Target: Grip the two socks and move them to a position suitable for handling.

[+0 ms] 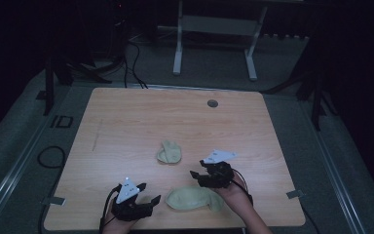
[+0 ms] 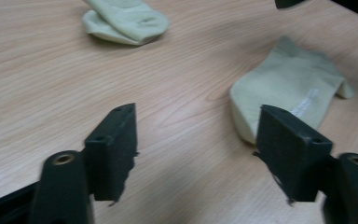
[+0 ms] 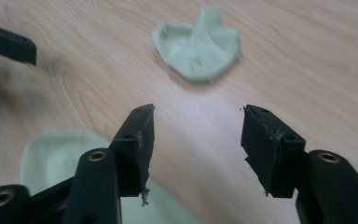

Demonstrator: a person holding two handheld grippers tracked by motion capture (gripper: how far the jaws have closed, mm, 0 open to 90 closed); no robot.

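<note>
Two pale green socks lie on the wooden table [image 1: 126, 122]. A crumpled sock [image 1: 168, 152] [image 2: 126, 21] [image 3: 198, 46] sits near the middle. A flatter sock [image 1: 195, 198] [image 2: 289, 88] [image 3: 56, 158] lies by the front edge, between the two hands. My left gripper [image 1: 149, 193] [image 2: 196, 121] stands open just left of the flat sock, its jaws wide apart and holding nothing. My right gripper [image 1: 198, 169] [image 3: 198, 116] hovers open above the flat sock's right end, pointing toward the crumpled sock. One jaw of the left gripper shows at the left edge of the right gripper view.
A round grommet hole [image 1: 212, 103] sits near the table's far edge. White stand legs [image 1: 177, 48] and black cables [image 1: 131, 63] are on the floor behind the table. A cable loop [image 1: 51, 157] lies on the floor at the left.
</note>
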